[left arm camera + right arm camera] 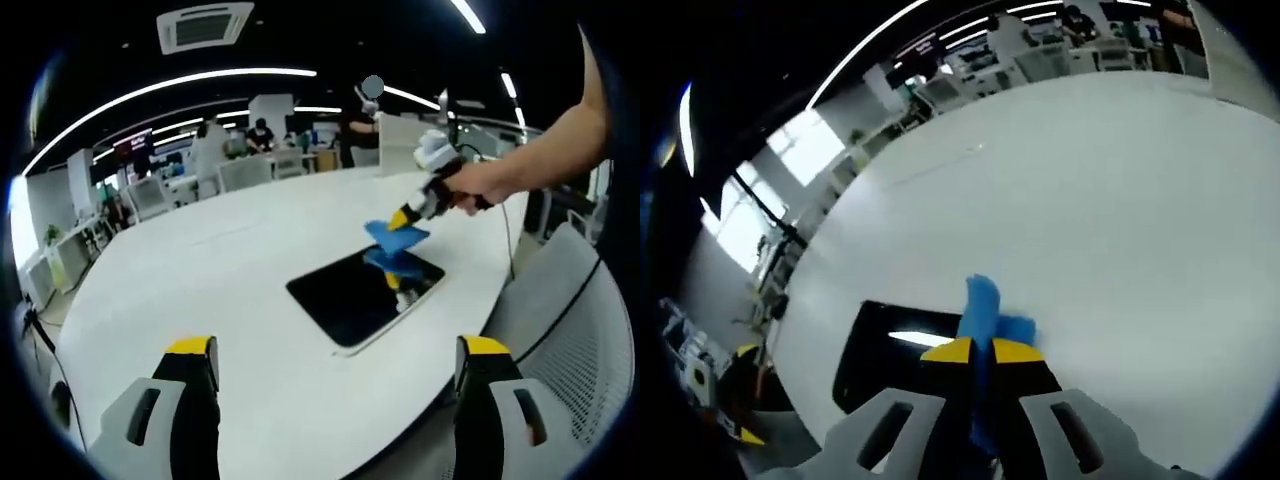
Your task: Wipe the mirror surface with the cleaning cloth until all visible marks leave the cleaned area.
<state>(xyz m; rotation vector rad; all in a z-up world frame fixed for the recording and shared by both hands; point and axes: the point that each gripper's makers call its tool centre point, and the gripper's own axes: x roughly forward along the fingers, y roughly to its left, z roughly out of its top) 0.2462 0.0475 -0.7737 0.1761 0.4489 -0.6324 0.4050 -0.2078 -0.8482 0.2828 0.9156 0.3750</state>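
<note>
The jaws of the right gripper were clenched on the blue cleaning cloth, which hung just above the dark mirror lying flat on the white worktop. The left gripper hovered well apart, jaws spread and holding nothing.

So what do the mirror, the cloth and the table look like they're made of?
Mirror: glossy dark glass in a pale frame, reflecting the cloth and a ceiling light. Cloth: soft blue fabric, probably microfibre, judging by its limp folds in the right gripper. Table: smooth white matte top, likely laminate.
</note>
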